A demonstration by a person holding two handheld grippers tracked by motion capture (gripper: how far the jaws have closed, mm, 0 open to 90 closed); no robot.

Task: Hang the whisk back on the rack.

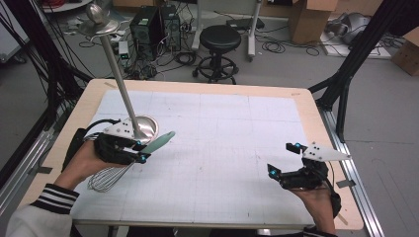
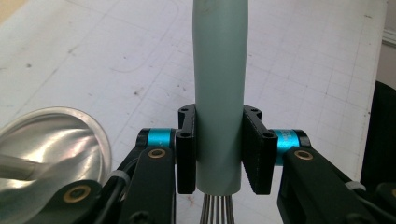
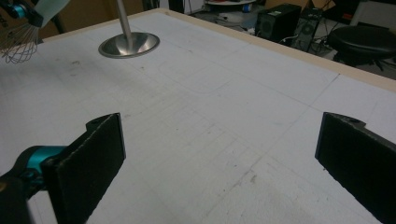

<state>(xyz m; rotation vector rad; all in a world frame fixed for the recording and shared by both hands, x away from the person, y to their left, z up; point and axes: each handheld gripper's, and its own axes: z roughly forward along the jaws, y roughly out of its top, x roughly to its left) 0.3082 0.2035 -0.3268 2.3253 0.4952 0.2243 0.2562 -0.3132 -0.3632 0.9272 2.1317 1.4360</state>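
Note:
A wire whisk (image 1: pixel 112 174) with a pale green handle (image 2: pixel 219 84) is held by my left gripper (image 1: pixel 139 150), shut on the handle just above the wires; the wire loops (image 3: pixel 16 44) trail back toward the person's wrist. Close beside it stands a metal stand with a round base (image 1: pixel 147 127), a tall slanted pole (image 1: pixel 118 74) and a disc with a ball on top (image 1: pixel 97 19). The base (image 2: pixel 46 149) lies left of the jaws; it is the round base (image 3: pixel 129 45) in the right gripper view. My right gripper (image 1: pixel 283 159) hovers wide open over the mat at the front right, nothing between its pads (image 3: pixel 93 158).
A white gridded mat (image 1: pixel 212 148) covers the wooden table (image 1: pixel 316 123). Beyond the far edge stand a black stool (image 1: pixel 220 44), computer towers (image 1: pixel 148 27) and cardboard boxes (image 1: pixel 309 17). A black frame leg (image 1: pixel 351 69) rises at the right.

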